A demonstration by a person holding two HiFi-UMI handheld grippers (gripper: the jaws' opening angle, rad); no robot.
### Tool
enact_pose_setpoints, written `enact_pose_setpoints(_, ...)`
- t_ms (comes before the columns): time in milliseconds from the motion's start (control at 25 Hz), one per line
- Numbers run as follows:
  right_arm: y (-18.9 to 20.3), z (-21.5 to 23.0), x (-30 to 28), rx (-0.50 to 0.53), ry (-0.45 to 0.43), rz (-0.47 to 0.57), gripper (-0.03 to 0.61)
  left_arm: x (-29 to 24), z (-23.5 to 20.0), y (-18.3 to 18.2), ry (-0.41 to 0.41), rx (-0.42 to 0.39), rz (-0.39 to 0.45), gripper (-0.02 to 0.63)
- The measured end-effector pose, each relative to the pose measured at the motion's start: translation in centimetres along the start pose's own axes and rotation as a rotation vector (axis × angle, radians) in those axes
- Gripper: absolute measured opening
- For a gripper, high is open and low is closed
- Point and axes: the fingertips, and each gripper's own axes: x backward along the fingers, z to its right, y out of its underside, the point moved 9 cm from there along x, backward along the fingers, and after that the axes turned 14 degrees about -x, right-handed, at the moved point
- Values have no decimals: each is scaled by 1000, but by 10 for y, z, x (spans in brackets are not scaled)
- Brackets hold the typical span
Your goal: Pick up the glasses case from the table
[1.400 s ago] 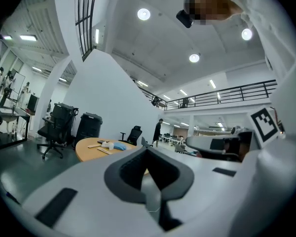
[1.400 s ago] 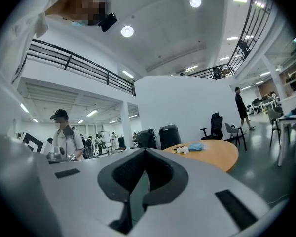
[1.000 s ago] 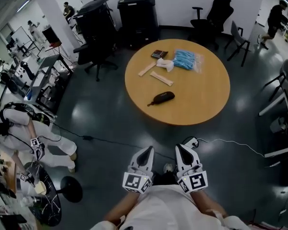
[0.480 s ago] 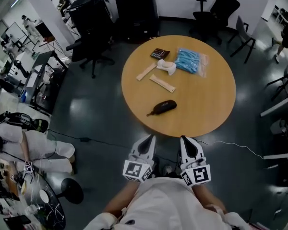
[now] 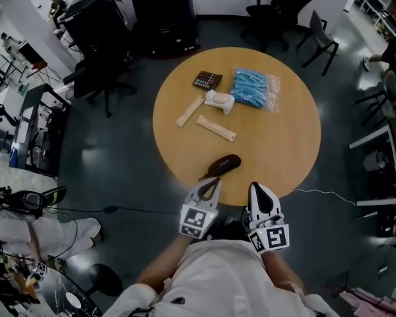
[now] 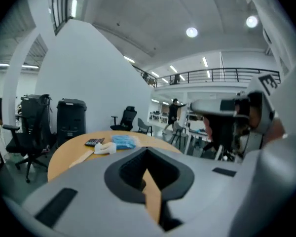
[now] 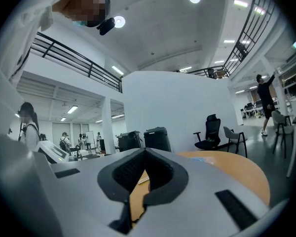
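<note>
Two grippers at bottom centre of head view, side by side, both pointing up-frame toward round table [image 5: 284, 144]; left gripper [image 5: 213, 182] with jaws pressed together, nothing between them, same in left gripper view [image 6: 147, 149]; right gripper [image 7: 145, 152] likewise closed tip to tip and empty, in head view at [image 5: 259, 187]; glasses case [image 5: 224, 164] dark, flat on table near its lower rim, lying slantwise, thin strap end trailing to lower left; sits just above left gripper's fingertips [image 5: 216, 180], strap end right beside them, contact not clear; up and left of right gripper's tips, apart from them; further up table: two wooden strips [image 5: 216, 128], white object [image 5: 219, 100], calculator [image 5: 206, 80], blue packet [image 5: 253, 88], all well apart from case; same calculator [image 6: 93, 142] and blue packet [image 6: 123, 141] on far side of tabletop [image 6: 64, 154] in left gripper view; table edge [image 7: 237, 169] at right in right gripper view.

Versus a second ago: grippers then over dark floor, well short of table rim, wide gap to case; now tips at the rim, gap to case nearly gone; table lower and larger in frame; case in same spot and same slant among other items; jaws closed then as now.
</note>
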Motion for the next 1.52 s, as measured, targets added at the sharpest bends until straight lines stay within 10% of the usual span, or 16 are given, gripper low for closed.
enact_pose_setpoints(320,-2,22,-42,-17,-6,-42,15,-102,-29,57,191,-69,-354,13)
enact_pose_setpoints(520,1,38,-53,-40,-8,-69,15,-145,-25,98,340,-123,-550,253)
enact_pose_setpoints(880,15,57,-53,-85,-12,-113,15,-201,-9,165,541,-178,-820,366)
enact_pose_setpoints(1200,13,69,-49,-95,1,-106,15,-224,-12,185,567,-219,-911,371)
enact_pose_setpoints(1520,7,71,-38,-85,11,-109,15,-214,-20,176,503,-143,-820,337)
